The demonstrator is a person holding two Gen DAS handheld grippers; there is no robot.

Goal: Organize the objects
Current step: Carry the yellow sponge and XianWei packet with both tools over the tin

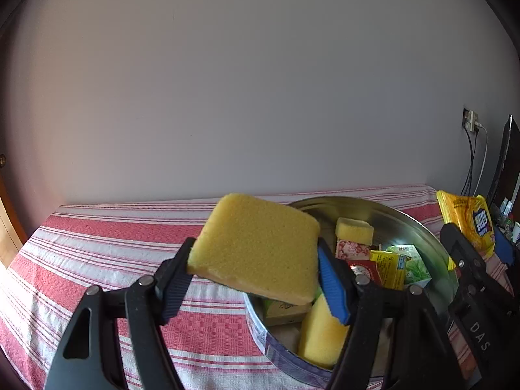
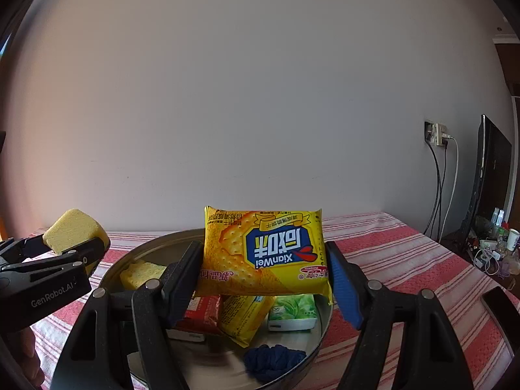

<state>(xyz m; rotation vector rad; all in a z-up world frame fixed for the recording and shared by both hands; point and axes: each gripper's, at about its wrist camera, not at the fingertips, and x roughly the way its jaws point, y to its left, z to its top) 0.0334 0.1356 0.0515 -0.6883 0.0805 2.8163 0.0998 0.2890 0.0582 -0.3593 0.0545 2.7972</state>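
Observation:
My left gripper [image 1: 255, 274] is shut on a flat yellow sponge [image 1: 256, 247] and holds it above the left rim of a round metal tin [image 1: 406, 224]. My right gripper [image 2: 265, 279] is shut on a yellow cracker packet [image 2: 263, 252] and holds it over the same tin [image 2: 143, 247]. The tin holds other sponges [image 1: 354, 231], a red box [image 2: 201, 313], a yellow packet [image 2: 243, 318], a green box [image 2: 294, 312] and a dark blue cloth [image 2: 273, 360]. The left gripper with its sponge [image 2: 73, 229] shows at the left of the right wrist view.
The tin stands on a red-and-white striped tablecloth [image 1: 130, 260] against a plain wall. A wall socket with cables [image 2: 437, 136] and a dark monitor [image 2: 487, 175] are at the right, with clutter on a lower surface [image 2: 494, 250].

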